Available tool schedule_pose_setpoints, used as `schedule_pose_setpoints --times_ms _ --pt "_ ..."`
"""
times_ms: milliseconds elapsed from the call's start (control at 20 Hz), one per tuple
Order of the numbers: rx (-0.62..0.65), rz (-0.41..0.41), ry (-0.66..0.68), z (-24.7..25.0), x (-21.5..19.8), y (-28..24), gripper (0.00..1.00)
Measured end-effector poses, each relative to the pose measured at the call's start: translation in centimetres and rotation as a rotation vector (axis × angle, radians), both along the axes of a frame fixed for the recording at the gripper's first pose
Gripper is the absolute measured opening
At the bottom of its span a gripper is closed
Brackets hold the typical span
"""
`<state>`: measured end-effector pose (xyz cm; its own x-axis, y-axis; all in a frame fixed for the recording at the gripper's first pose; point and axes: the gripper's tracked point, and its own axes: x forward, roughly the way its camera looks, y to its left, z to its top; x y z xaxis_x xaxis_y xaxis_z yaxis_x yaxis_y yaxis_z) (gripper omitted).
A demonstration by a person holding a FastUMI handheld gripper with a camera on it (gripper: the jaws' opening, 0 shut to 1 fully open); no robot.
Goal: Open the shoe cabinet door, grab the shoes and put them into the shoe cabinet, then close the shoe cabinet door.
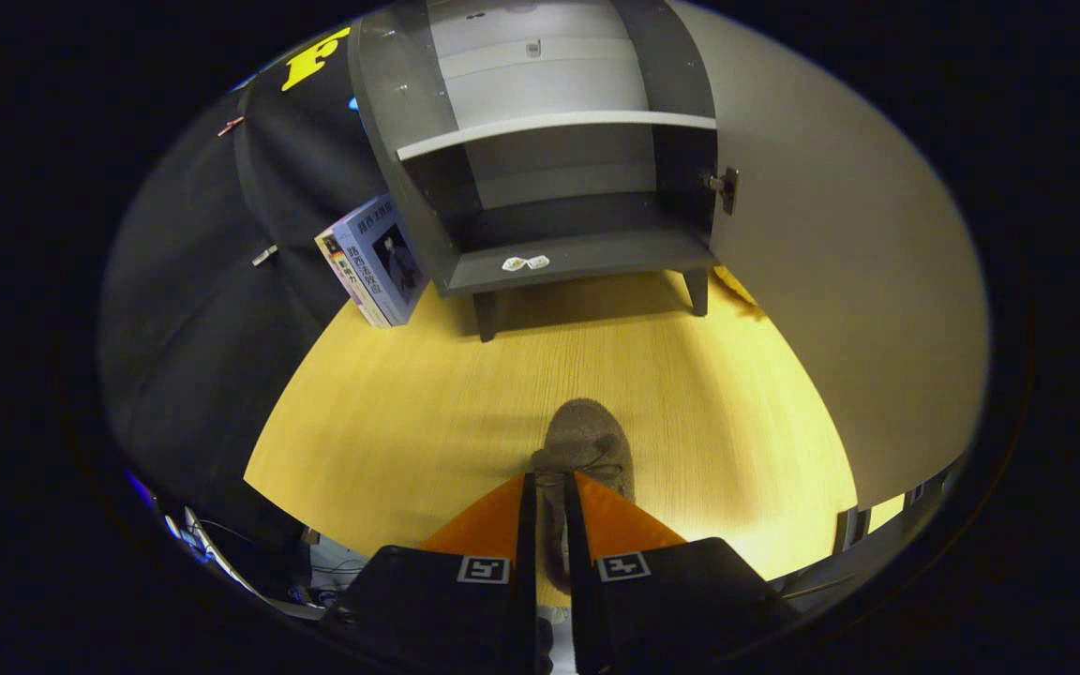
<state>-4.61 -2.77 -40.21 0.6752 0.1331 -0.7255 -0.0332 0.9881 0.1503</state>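
A grey suede shoe sits between my two orange fingers, its toe sticking out beyond the tips. My gripper is shut on the shoe, the jaws pinching it with only a narrow gap. The shoe hangs over the yellow wooden floor. Ahead stands the dark grey shoe cabinet on short legs, open, with a pale shelf across its middle. Its large pale door is swung wide to the right.
A small white object lies on the cabinet's bottom board. Two books lean against the cabinet's left side. Black cloth bounds the floor on the left. Cables lie near my left finger.
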Motion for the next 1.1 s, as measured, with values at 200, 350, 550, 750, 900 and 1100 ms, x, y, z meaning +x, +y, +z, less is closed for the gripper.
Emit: schedule_pose_setpoints --times_ms 200,350,550,750,900,1100 --pt "-0.001 -0.013 0.074 -3.9 -0.7 0.4 0.19" --pt "-0.010 -0.009 0.119 -6.7 -1.6 0.7 0.19" --pt "-0.024 -0.021 0.162 -9.4 -1.8 0.5 0.19" --pt "-0.026 -0.009 0.181 -11.4 -1.4 1.1 0.23" --pt "-0.046 -0.012 0.146 -11.9 -0.5 1.2 0.19" --pt "-0.122 0.027 0.064 -12.1 0.8 1.3 0.19"
